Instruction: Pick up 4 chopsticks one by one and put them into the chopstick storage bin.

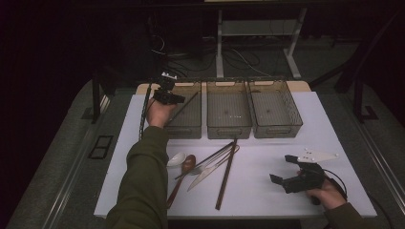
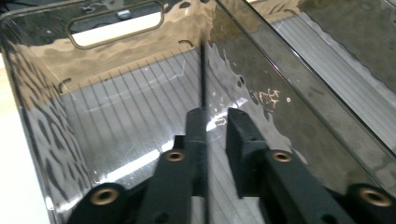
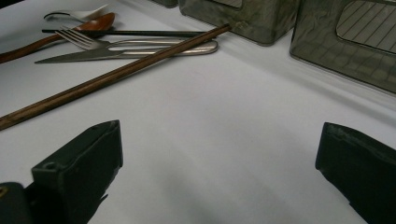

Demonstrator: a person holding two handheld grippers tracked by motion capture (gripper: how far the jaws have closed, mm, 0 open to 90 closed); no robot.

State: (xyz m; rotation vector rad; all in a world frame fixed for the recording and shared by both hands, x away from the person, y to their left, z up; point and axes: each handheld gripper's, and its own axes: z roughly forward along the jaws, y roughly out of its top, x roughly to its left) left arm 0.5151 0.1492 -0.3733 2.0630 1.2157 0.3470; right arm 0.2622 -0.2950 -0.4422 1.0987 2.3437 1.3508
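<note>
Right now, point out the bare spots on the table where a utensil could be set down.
Bare white table lies between the brown chopstick and the right tongs, and in front of the right bin. The middle bin is also empty. It is crowded left of centre, where spoons, fork and knife overlap.

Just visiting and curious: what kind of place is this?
Probably a lab or workshop bench set up for a cutlery-sorting exercise: a white table with three clear bins, loose cutlery, and cables on the floor behind.
</note>
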